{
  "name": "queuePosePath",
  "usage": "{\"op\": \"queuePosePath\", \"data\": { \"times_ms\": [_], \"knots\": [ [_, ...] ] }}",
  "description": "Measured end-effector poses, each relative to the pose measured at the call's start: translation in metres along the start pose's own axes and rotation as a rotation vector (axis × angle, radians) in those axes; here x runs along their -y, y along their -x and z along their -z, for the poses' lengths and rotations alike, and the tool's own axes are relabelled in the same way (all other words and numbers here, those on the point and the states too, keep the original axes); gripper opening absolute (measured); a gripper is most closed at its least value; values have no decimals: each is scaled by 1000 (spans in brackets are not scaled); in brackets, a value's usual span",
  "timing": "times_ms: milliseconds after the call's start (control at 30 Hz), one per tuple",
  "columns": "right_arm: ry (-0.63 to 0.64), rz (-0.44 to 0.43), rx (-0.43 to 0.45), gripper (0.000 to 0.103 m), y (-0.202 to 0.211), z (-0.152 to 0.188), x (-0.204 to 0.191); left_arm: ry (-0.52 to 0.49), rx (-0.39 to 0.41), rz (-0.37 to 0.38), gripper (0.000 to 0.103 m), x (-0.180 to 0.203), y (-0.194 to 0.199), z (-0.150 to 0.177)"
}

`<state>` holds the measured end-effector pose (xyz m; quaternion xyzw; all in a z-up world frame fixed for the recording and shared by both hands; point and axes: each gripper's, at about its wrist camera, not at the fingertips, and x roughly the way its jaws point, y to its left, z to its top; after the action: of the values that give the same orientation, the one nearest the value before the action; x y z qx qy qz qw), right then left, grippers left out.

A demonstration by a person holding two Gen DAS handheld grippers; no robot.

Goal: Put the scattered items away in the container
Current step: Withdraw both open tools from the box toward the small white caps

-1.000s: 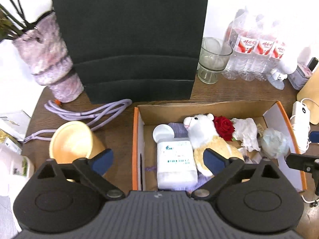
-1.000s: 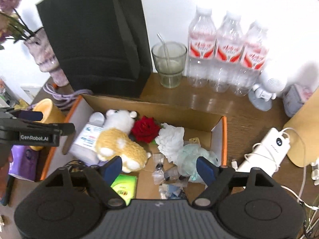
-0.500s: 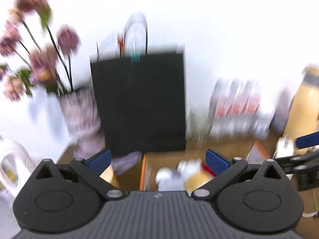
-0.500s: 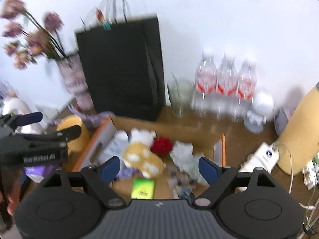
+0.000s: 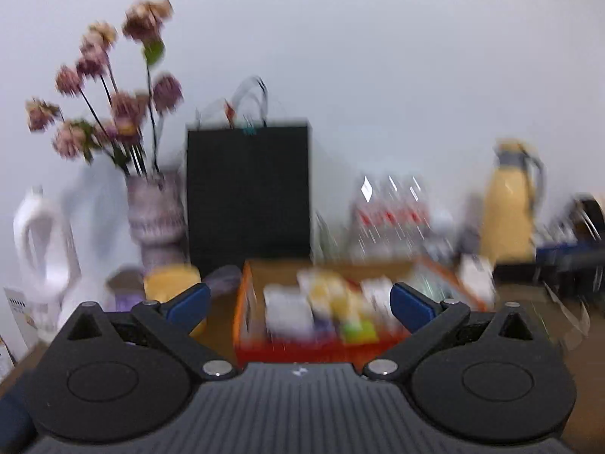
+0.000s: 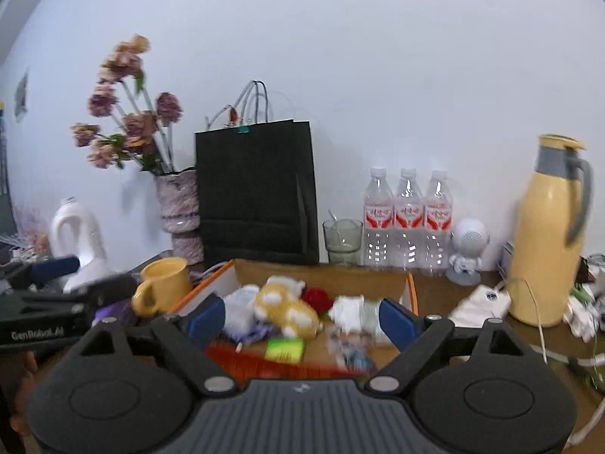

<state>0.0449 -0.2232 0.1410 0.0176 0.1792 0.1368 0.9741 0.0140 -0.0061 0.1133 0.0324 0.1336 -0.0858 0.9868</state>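
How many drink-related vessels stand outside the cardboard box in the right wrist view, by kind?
Water bottles: 3
Glass cup: 1
Yellow mug: 1
Yellow thermos jug: 1
Total: 6
All stand on the table outside the cardboard box.

box [image 6: 411, 292]: orange-edged brown cardboard
plush toy [image 6: 284, 307]: yellow and white
mug [image 6: 163, 289]: yellow
paper bag [image 6: 257, 193]: black
flask [image 6: 550, 234]: yellow, grey top
bottles [image 6: 407, 216]: clear, red-and-white labels
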Motion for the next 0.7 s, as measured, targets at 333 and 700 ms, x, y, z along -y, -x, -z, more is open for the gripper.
{"op": "queuePosePath", "data": {
  "times_ms": [333,700],
  "knots": [
    [-45,80,-119,89,13,62,23,-47,-194,144,98,22,-18,43],
    [1,94,-299,73,-61,79,41,-24,-365,175,70,45,-128,50]
  ]
}}
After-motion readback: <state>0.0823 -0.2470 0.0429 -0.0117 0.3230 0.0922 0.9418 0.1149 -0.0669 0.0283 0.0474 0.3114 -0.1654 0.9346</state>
